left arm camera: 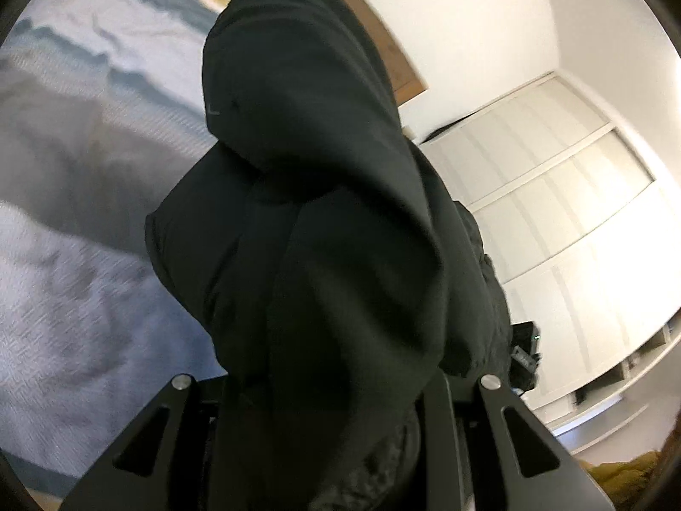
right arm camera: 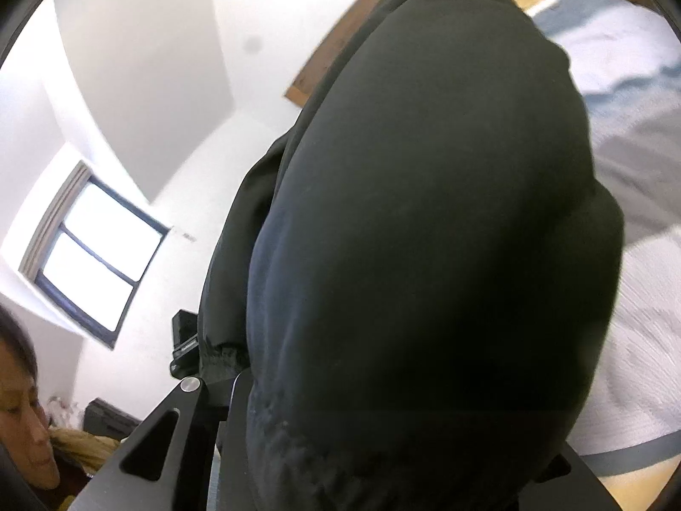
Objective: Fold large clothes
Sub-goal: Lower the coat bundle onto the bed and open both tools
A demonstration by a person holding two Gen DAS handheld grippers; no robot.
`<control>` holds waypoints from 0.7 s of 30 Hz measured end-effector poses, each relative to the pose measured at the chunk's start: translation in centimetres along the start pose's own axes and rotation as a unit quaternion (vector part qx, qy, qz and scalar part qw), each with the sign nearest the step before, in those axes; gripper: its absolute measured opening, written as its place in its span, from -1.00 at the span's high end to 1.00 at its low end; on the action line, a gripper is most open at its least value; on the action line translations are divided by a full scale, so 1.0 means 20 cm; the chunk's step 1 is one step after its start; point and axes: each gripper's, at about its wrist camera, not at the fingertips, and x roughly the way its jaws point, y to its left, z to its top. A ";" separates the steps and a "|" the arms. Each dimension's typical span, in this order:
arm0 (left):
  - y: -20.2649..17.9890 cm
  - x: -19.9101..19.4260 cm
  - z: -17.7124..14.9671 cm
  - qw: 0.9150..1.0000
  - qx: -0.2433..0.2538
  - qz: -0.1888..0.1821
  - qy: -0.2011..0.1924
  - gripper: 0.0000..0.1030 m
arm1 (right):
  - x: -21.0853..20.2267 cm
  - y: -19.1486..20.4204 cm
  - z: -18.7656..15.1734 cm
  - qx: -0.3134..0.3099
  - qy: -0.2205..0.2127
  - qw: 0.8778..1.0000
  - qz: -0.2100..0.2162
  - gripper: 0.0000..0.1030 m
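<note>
A large black garment [left arm camera: 323,196] fills the middle of the left wrist view. It is bunched up between the fingers of my left gripper [left arm camera: 336,383], which is shut on it. In the right wrist view the same black garment [right arm camera: 425,221] bulges over my right gripper [right arm camera: 370,426], also shut on it, and hides that gripper's right finger. Both views show the cloth lifted above the bed. The other gripper's black body peeks out beside the cloth in each view: the right gripper [left arm camera: 525,353] and the left gripper [right arm camera: 184,340].
A bed with a pale blue and white cover [left arm camera: 85,281] lies below, with a wooden headboard [left arm camera: 400,64] behind it. White wardrobe doors [left arm camera: 553,196] stand to one side and a window [right arm camera: 98,255] to the other. A person's head [right arm camera: 21,417] is close at lower left.
</note>
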 end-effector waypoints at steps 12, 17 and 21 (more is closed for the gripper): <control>0.26 -0.05 -0.06 1.000 -0.016 0.019 -0.017 0.11 | 0.03 -0.33 -0.19 0.030 -0.047 0.994 -0.090 -0.32; 0.25 -0.23 -0.12 0.997 -0.018 0.075 -0.017 0.03 | -0.19 -0.08 -0.41 0.042 -0.066 0.990 -0.114 -0.45; 0.21 -0.44 -0.15 0.991 -0.018 0.122 -0.051 0.03 | -0.33 0.00 -0.45 0.039 -0.084 0.985 -0.144 -0.75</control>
